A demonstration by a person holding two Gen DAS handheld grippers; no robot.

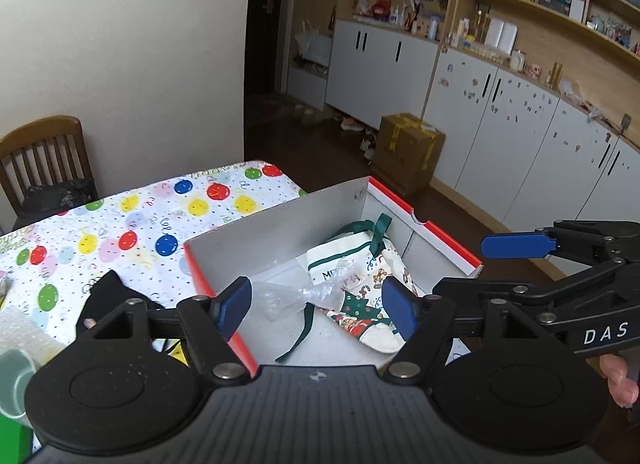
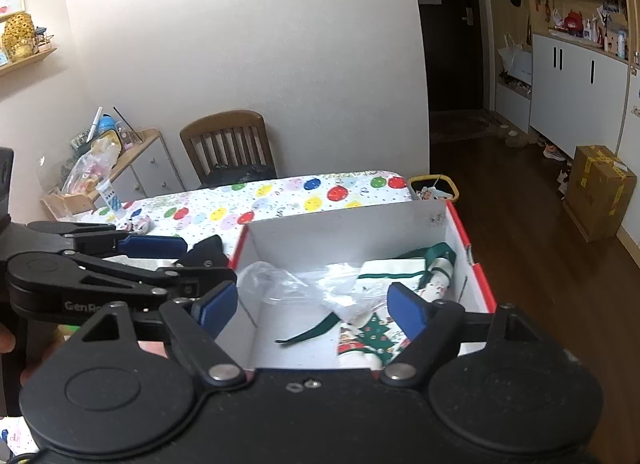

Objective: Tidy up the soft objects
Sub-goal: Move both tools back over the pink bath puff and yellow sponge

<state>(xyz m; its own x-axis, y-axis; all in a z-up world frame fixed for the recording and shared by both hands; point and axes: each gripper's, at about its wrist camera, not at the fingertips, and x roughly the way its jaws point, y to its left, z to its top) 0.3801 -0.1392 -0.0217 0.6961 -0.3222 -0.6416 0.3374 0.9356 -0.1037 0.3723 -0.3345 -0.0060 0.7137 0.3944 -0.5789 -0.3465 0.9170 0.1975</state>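
A red-edged cardboard box (image 1: 280,220) with a white inside stands on the balloon-print table (image 1: 132,216). In it lie a Christmas-print cloth bag with green ribbon (image 1: 360,284) and a crumpled clear plastic bag (image 1: 288,296). A black soft item (image 1: 108,288) lies on the table left of the box. My left gripper (image 1: 316,310) is open and empty above the box's near edge. My right gripper (image 2: 310,308) is open and empty above the same box (image 2: 348,228); the cloth bag (image 2: 384,304), plastic bag (image 2: 280,284) and black item (image 2: 206,254) show there too.
A wooden chair (image 2: 228,144) stands behind the table at the wall. A mint cup (image 1: 14,376) and bubble wrap (image 1: 24,332) lie at the table's near left. A yellow-rimmed bin (image 2: 434,188) stands past the table. A cardboard carton (image 2: 600,188) sits on the floor by white cabinets.
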